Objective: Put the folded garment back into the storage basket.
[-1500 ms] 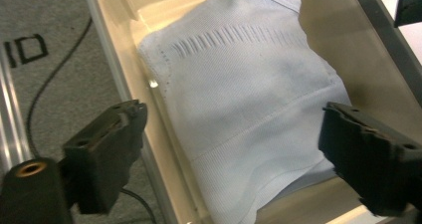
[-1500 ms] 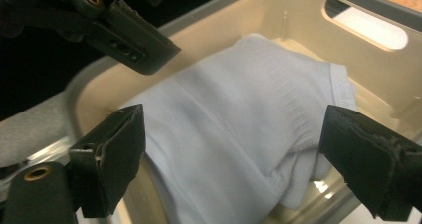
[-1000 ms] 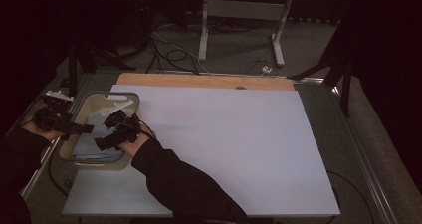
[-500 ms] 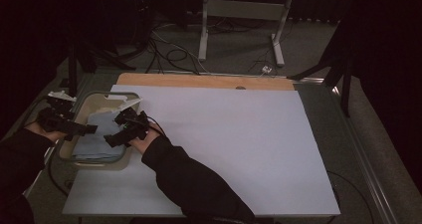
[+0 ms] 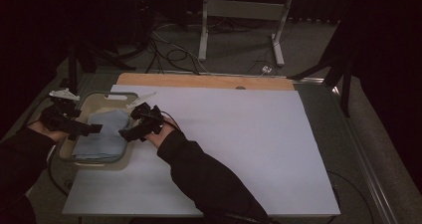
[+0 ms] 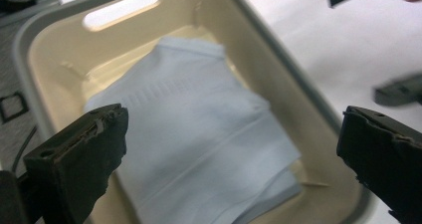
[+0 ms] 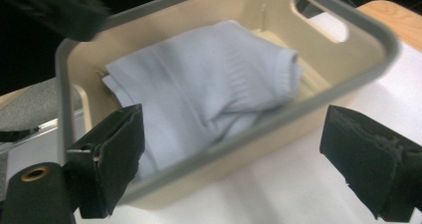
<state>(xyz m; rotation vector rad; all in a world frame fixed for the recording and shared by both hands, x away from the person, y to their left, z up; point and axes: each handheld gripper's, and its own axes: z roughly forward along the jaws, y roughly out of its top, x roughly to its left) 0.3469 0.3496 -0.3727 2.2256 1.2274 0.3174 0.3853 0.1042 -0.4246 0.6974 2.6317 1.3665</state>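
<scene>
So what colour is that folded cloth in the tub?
Pale blue cloth, clearest in the left gripper view.

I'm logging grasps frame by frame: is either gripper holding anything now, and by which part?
Nothing is held: the left gripper and right gripper are open, off the folded cloth in the basket.
</scene>
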